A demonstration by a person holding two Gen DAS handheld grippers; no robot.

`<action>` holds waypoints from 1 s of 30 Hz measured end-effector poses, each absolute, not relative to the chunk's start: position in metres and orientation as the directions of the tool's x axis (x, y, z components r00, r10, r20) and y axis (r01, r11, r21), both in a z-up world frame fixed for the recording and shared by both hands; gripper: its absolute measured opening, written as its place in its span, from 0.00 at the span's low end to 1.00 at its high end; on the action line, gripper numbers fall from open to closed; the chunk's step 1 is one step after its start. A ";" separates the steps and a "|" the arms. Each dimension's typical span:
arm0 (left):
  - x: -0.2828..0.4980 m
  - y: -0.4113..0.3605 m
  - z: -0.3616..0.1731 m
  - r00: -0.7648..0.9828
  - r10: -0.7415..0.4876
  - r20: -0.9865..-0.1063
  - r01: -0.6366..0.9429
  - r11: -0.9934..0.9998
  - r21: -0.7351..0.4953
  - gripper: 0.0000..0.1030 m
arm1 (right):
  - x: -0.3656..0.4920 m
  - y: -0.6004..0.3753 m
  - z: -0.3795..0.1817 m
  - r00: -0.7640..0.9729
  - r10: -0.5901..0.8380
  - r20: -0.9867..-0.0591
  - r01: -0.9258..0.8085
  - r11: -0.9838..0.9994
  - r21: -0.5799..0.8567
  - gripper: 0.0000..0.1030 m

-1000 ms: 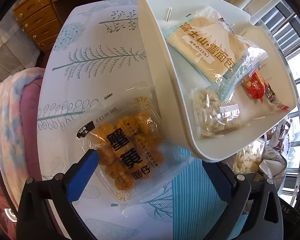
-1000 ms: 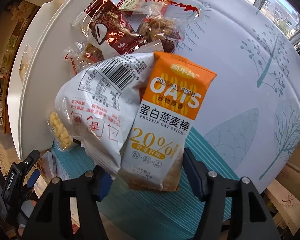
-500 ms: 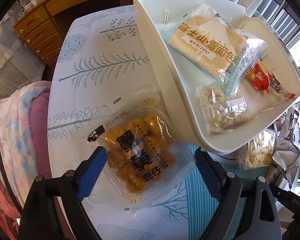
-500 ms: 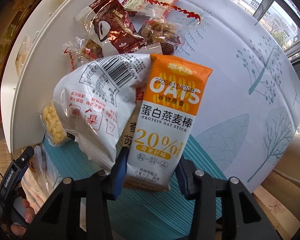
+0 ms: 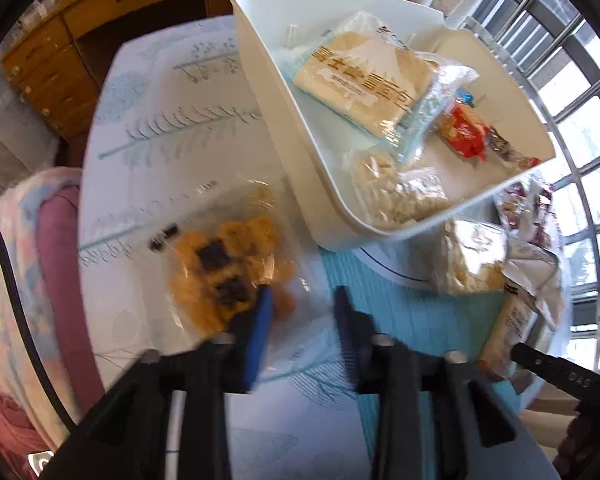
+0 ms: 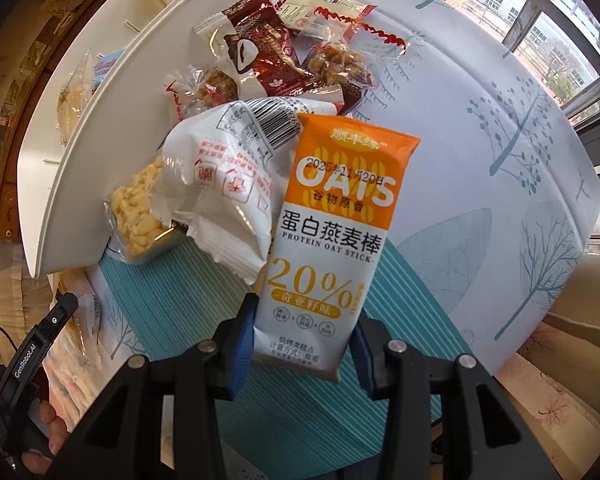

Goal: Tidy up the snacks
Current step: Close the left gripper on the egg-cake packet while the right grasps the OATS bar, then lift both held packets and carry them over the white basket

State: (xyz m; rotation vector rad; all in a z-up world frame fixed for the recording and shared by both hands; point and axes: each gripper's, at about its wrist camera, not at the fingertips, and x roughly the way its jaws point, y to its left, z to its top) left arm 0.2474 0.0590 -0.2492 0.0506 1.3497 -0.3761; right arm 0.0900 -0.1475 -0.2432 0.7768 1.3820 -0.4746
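In the left wrist view, the left gripper sat at the bottom centre of the frame, its jaws pressed together on the clear wrapper of the pack of golden fried snacks, which lay blurred on the tree-patterned desk at centre left. To the upper right stood a white tray holding a bread pack, a small red sachet and a clear bag of pale puffs. In the right wrist view, the right gripper at lower centre pinched the lower end of the orange-and-white oat stick pack, which stood upright in the middle of the frame. Just left of it lay a crumpled white bag and a packet of yellow puffs, with a dark red wrapper and other small snacks piled above, against the tray's curved outer wall.
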 end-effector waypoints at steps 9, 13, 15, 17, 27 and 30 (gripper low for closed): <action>0.228 0.088 -0.256 0.112 -0.248 -0.962 0.272 0.939 -0.210 0.12 | 0.068 -0.120 -0.226 0.210 0.122 -0.970 0.705 0.668 0.236 0.41; 0.221 0.105 -0.255 0.108 -0.259 -0.960 0.260 0.939 -0.224 0.14 | 0.054 -0.110 -0.222 0.232 0.113 -0.966 0.708 0.661 0.248 0.41; 0.218 0.114 -0.252 0.109 -0.271 -0.956 0.253 0.938 -0.237 0.19 | 0.046 -0.103 -0.218 0.248 0.110 -0.963 0.704 0.662 0.257 0.41; 0.218 0.122 -0.249 0.114 -0.281 -0.953 0.252 0.936 -0.246 0.24 | 0.041 -0.095 -0.217 0.258 0.105 -0.961 0.699 0.666 0.260 0.41; 0.234 0.139 -0.249 0.103 -0.270 -0.957 0.243 0.940 -0.239 0.78 | 0.035 -0.077 -0.213 0.318 0.080 -0.945 0.650 0.707 0.279 0.40; 0.245 0.136 -0.256 0.082 -0.252 -0.964 0.256 0.941 -0.223 0.79 | 0.031 -0.071 -0.205 0.335 0.059 -0.940 0.634 0.725 0.271 0.40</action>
